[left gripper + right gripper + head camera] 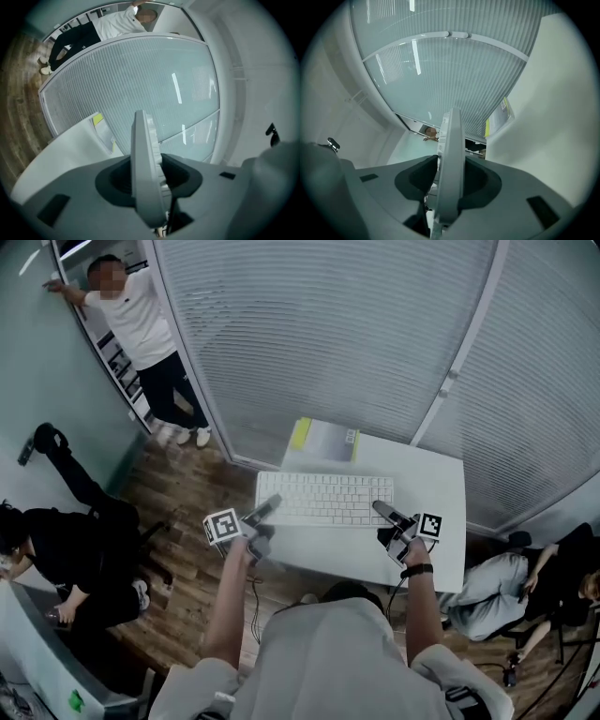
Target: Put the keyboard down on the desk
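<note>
Keyboard [325,499] clamped at both ends over white desk [431,474]
Left gripper [265,511] clamps its 9 o'clock end, right gripper [386,514] its 3 o'clock end; yellow-edged booklet [323,442] at 12 o'clock

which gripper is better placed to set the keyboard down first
Right, probably: both are shut on the keyboard, but the right gripper hangs over the desk, the left gripper at its edge.

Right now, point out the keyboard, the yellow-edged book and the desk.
keyboard [323,499], head view, middle of its keys.
yellow-edged book [328,442], head view, its grey cover.
desk [427,486], head view, bare top right of the keyboard.
</note>
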Available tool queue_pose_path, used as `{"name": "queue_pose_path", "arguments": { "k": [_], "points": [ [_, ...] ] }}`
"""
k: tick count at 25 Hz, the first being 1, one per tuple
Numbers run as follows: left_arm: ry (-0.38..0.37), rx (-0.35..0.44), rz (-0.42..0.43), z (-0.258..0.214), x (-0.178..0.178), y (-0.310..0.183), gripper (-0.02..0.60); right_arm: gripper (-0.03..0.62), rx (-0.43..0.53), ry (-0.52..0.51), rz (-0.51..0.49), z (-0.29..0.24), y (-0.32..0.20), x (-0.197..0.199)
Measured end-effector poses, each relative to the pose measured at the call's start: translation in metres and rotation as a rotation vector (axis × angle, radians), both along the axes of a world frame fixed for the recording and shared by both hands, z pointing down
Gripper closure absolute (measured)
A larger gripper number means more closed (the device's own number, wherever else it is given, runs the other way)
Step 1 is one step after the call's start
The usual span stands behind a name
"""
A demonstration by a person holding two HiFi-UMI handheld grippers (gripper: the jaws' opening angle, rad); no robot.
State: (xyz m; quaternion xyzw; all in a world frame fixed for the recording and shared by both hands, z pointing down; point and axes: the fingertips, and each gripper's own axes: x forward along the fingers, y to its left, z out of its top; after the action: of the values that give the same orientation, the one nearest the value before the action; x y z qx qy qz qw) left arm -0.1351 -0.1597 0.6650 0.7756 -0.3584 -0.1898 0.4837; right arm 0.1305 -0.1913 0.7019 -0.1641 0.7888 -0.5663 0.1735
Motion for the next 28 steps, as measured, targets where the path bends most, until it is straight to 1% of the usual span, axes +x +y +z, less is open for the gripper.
{"name": "queue_pose_path", "arguments": {
  "k": [2, 5, 7, 9, 12, 14, 16, 19, 22, 24, 28],
  "points": [
    [0.019, -0.019, -0.002, 0.0, 0.003, -0.003, 0.423, 0.452, 0.014, 0.028, 0.0, -0.001, -0.006, 0.002],
    [-0.009, -0.027, -0.001, 0.005, 0.003, -0.003, 0.42, 0.451, 0.015, 0.035, -0.009, -0.004, -0.008, 0.001],
    [-0.011, -0.042, 0.004, 0.005, 0.004, -0.001, 0.419, 0.451, 0.006, 0.043, -0.01, -0.007, -0.007, 0.0],
    [-0.021, -0.062, 0.011, 0.004, 0.004, 0.001, 0.419, 0.449, 0.002, 0.083, -0.015, -0.008, -0.005, -0.002],
    [-0.063, -0.079, 0.02, 0.005, 0.002, 0.001, 0.419, 0.444, -0.013, 0.137, -0.023, -0.005, -0.005, -0.002],
    [-0.068, -0.096, 0.027, 0.006, 0.004, -0.001, 0.419, 0.444, -0.04, 0.125, -0.012, -0.003, -0.006, 0.0],
    [-0.072, -0.127, 0.037, 0.007, 0.005, 0.0, 0.419, 0.444, -0.032, 0.134, -0.002, -0.007, -0.006, 0.002],
    [-0.06, -0.145, 0.04, -0.018, -0.005, 0.008, 0.416, 0.444, -0.034, 0.19, 0.021, -0.035, 0.003, -0.003],
    [-0.039, -0.154, 0.026, -0.049, -0.015, 0.012, 0.411, 0.444, -0.089, 0.215, 0.042, -0.073, 0.012, -0.012],
    [-0.036, -0.178, 0.027, -0.046, -0.01, 0.009, 0.408, 0.441, -0.128, 0.239, 0.048, -0.071, 0.012, -0.007],
    [-0.018, -0.234, 0.024, -0.034, -0.005, -0.001, 0.407, 0.439, -0.169, 0.277, 0.058, -0.065, 0.003, -0.001]
  ]
}}
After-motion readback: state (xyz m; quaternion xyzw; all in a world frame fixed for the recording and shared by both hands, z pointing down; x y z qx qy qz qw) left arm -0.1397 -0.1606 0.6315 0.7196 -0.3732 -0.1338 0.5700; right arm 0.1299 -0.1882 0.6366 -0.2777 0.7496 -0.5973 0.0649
